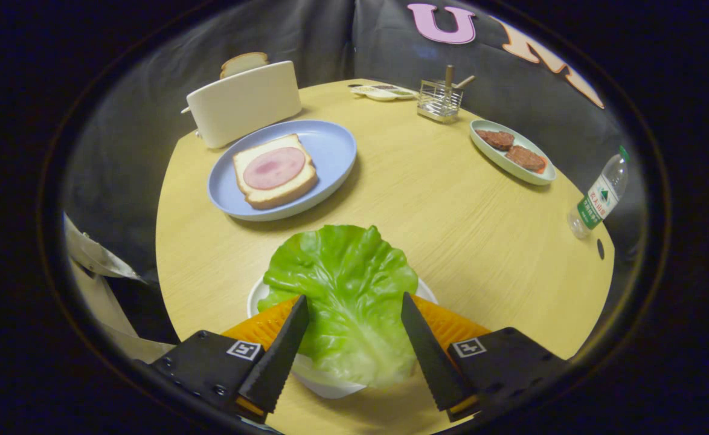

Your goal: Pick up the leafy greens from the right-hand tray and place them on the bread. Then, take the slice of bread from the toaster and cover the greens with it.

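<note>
Lettuce [345,290] lies on white dish [330,380], between my fingers | gripper [354,305] wide open, a finger on either side of the leaf, nothing held | leaf looks light, limp, tearable; I'd pinch near thick pale rib | target bread [275,171] with ham on blue plate [330,151], well beyond | toaster [243,104] behind plate, slice up.

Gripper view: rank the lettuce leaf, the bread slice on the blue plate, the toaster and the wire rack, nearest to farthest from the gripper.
1. Lettuce leaf: between the fingers of the open gripper, on its white dish.
2. Bread slice: beyond, ahead-left, ham on top.
3. Toaster: behind the blue plate.
4. Wire rack: at the table's far edge, ahead-right.

Toaster and rack are close to call.
</note>
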### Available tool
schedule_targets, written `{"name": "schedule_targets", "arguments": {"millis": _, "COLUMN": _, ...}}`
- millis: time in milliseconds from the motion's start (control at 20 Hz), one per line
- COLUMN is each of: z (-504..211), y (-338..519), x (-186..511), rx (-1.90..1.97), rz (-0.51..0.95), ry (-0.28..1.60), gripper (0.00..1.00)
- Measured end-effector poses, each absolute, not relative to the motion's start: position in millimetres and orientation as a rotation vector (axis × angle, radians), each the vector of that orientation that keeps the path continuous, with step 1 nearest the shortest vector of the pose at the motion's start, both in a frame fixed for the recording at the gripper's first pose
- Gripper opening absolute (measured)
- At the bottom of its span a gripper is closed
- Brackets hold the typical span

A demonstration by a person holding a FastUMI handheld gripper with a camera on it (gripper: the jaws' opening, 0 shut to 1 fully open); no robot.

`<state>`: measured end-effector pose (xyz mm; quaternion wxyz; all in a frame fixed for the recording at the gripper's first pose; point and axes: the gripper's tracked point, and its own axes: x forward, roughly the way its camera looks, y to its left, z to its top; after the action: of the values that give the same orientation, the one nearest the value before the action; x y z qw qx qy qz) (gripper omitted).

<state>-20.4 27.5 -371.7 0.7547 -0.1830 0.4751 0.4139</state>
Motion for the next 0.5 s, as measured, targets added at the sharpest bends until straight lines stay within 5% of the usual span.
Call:
{"name": "schedule_targets", "arguments": {"millis": 400, "z": -367.0, "y": 36.1, "x": -32.3, "rx": -0.446, "rz": 0.898, "ry": 1.026, "gripper": 0.18}}
{"name": "schedule_targets", "arguments": {"millis": 500, "z": -363.6, "y": 40.1, "x": -40.7, "rx": -0.438, "rz": 0.917, "ry": 1.029, "gripper": 0.06}}
